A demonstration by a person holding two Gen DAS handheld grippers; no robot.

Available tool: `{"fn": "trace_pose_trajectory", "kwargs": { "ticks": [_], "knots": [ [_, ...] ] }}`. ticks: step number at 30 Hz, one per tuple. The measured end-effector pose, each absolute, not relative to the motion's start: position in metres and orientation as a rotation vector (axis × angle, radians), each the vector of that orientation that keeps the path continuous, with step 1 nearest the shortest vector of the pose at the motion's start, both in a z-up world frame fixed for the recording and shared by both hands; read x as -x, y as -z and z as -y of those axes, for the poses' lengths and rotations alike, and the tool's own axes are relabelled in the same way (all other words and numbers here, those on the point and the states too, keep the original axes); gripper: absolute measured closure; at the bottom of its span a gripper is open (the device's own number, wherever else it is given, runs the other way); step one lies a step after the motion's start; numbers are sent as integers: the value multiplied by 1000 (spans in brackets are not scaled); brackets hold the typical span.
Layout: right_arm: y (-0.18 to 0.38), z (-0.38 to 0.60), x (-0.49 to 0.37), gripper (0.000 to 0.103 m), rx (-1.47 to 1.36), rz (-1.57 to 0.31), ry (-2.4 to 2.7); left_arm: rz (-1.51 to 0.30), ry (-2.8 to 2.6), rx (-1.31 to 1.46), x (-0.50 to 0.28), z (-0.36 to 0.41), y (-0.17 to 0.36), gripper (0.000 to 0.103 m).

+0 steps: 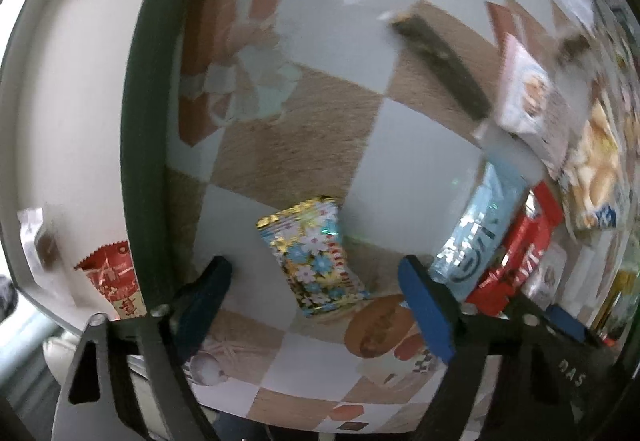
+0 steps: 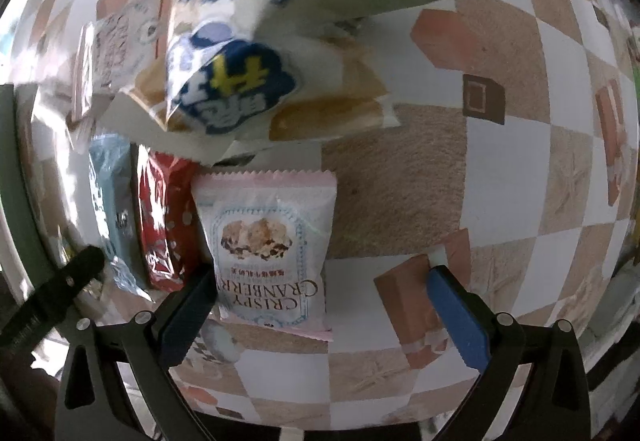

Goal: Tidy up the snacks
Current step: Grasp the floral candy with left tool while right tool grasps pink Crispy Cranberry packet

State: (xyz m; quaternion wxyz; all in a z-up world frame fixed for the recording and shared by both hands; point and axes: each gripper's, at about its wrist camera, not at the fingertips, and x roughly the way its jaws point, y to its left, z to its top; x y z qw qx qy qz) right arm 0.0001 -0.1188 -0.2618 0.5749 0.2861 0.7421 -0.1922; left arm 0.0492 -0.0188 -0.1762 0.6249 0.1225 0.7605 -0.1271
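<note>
1. Daylight, fairly bright, soft; no hard shadows on the checkered tablecloth (image 1: 320, 145).
2. Both views: strong fisheye bulge, squares bent toward edges, black vignette at corners.
3. Left wrist view: motion blur upper right, packets smeared; white tray (image 1: 72, 113) washed out w/ glare.
4. Right wrist view: big cream snack bag (image 2: 256, 53) blurred; cranberry packet (image 2: 268, 241) sharp, print legible.
</note>
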Motion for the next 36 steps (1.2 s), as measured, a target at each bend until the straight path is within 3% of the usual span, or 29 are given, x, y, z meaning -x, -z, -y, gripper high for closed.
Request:
{"fn": "trace_pose_trajectory", "kwargs": {
  "ticks": [6, 10, 12, 24, 36],
  "knots": [
    [255, 123, 2, 16, -631, -1714, 448, -1667, 439, -417, -34, 48, 163, 57],
    [246, 127, 4, 36, -585, -1689, 422, -1612, 524, -527, -21, 60, 160, 61],
    [242, 127, 6, 54, -566, -1677, 408, -1597, 550, -562, -12, 59, 160, 61],
    [248, 111, 52, 53, -566, -1741, 338, -1542, 665, -711, 53, 35, 169, 61],
    [248, 116, 46, 53, -505, -1773, 338, -1550, 655, -703, 56, 17, 160, 61]
  ]
}}
